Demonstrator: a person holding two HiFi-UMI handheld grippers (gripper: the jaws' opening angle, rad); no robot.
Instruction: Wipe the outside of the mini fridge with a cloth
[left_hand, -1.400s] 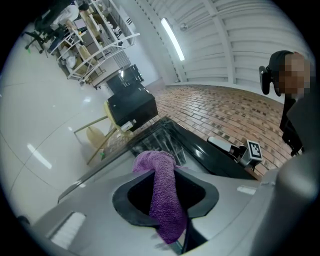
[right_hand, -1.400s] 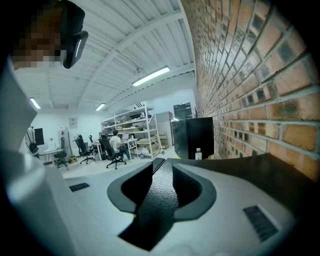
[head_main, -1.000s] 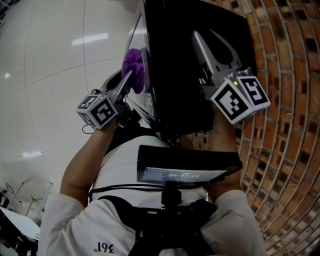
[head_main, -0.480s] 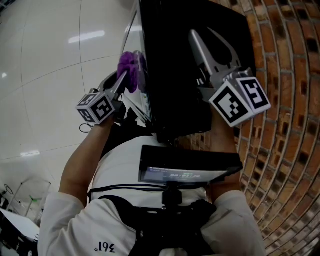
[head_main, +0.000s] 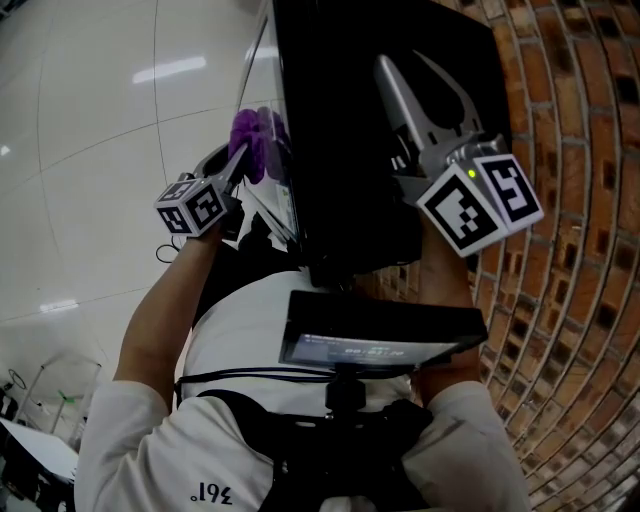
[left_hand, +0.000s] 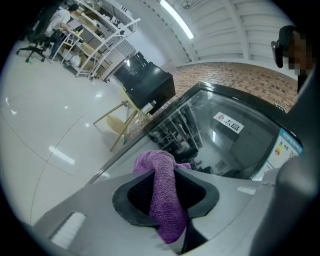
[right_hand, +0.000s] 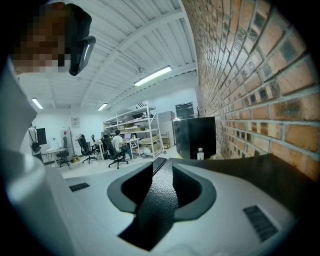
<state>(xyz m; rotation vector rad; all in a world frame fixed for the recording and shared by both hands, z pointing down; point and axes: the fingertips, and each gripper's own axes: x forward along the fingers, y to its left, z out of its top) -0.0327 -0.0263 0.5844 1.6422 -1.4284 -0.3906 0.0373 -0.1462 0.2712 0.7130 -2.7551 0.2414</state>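
Colleague: Cloth status? Where do you have it?

Operator: I have the purple cloth (left_hand: 162, 195) pinched between the jaws of the left gripper (left_hand: 162, 172). The jaws are closed on a fold of it, one end bunches out past the tips and the other end hangs back under the jaws. I hold it that way so the soft bunch meets the surface before any metal does.

Colleague: And the fridge?

Operator: The mini fridge (head_main: 350, 150) is directly ahead of that gripper. Its glass door (left_hand: 225, 145) fills the space just beyond the tips. The bunch looks to be against the glass near the door's edge, though I can't confirm contact from here.

Colleague: What is your other hand doing?

Operator: The right gripper (right_hand: 162, 167) lies over the black top of the fridge with a brick wall (head_main: 570, 200) close on its outer side. Its jaws stand only narrowly apart with nothing between them, and I see the textured top through the slit. I judge that it is there as a brace, so the cabinet does not shift while I push on the door.

Colleague: How far along are you?

Operator: Wiping is under way on the door face, I'd say. The sides and top are probably yet to be done.
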